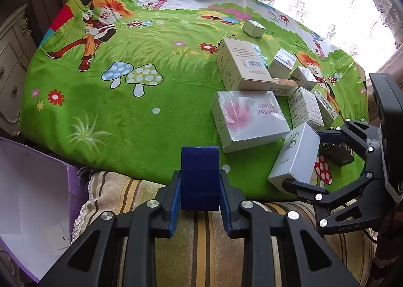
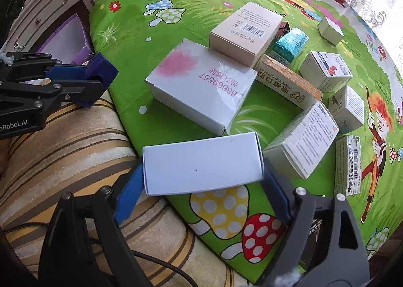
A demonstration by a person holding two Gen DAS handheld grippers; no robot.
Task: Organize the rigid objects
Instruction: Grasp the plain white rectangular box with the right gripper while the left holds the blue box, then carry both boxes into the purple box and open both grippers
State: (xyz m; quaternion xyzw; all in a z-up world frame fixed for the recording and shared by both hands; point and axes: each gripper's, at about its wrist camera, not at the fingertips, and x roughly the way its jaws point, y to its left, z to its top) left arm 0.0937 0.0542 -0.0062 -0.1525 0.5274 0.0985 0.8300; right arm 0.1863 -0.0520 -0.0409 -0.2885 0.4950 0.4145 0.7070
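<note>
Holding a dark blue block [image 1: 199, 178], the left gripper [image 1: 200, 195] nears the purple open box [image 1: 73, 181]; the right gripper [image 2: 201, 186] straddles a white carton [image 2: 202, 163], perhaps gripping; many cartons remain on the bed's near edge.

On my left gripper [image 2: 83, 80], seen from the right wrist, the body reads "nRobot.AI", cut off at the frame edge. My right gripper [image 1: 302, 161] carries "DAS" on its arm in the left view. The white box with the pink flower [image 2: 201, 85] bears "88669957" beside pink characters I can't make out. The long brown-edged box [image 2: 289, 83] reads "DING ZHI DENTAL". The beige box [image 2: 246, 32] has a barcode; its small print is probably too fine to read.
</note>
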